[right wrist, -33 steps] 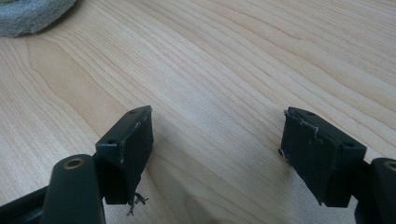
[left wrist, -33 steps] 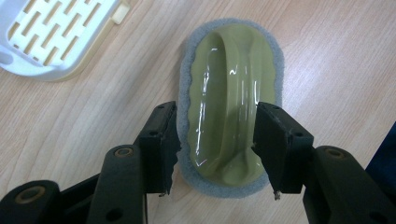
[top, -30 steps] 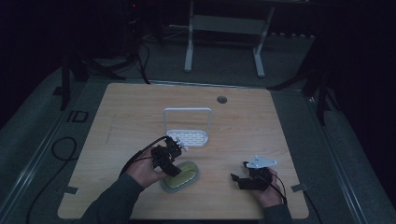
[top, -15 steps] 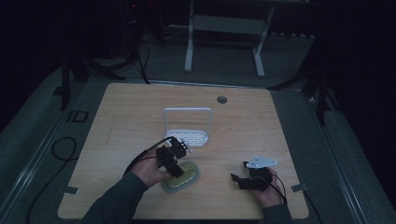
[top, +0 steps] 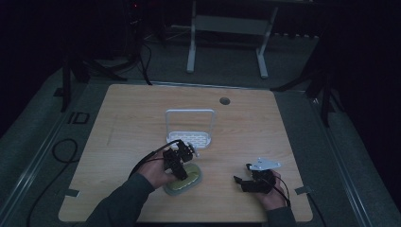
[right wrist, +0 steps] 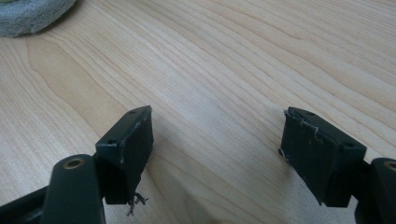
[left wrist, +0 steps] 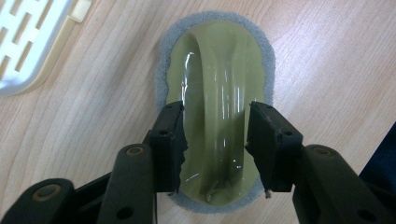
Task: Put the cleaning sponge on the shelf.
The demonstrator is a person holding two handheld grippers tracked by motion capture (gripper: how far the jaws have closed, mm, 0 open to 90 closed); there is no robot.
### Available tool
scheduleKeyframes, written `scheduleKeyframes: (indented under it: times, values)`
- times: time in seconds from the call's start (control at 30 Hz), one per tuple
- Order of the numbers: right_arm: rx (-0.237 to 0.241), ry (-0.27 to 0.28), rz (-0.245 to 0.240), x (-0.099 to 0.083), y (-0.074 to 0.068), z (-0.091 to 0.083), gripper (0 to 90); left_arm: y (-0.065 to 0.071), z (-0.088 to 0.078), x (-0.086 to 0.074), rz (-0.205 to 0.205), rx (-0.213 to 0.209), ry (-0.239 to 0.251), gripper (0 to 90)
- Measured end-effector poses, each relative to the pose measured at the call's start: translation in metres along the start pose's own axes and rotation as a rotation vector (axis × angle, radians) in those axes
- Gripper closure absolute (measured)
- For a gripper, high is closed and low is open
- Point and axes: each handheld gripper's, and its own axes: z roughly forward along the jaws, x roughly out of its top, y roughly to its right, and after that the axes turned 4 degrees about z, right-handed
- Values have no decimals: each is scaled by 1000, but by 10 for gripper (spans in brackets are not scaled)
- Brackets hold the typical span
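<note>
The left gripper (left wrist: 215, 144) had its two black jaws on either side of the smooth raised handle of the shiny yellow-green oval scrubber with a fuzzy grey pad underneath (left wrist: 215, 84). They had just been closing, and it was hard to tell if they pressed it yet. The scrubber lay flat near the front edge of the pale wooden table (top: 118, 123), its near end hidden by the jaws. Beside it, the white plastic rack with slots (left wrist: 25, 44) was cut off. The right gripper (right wrist: 217, 154) held its jaws wide apart over bare wood near the front right corner.
</note>
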Motion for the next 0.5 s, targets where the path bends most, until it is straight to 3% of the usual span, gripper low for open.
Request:
scheduleKeyframes:
  times: [0.5]
  values:
    - [0,0,0,0,0,0,247,0,6,4,21,-3,-37,673]
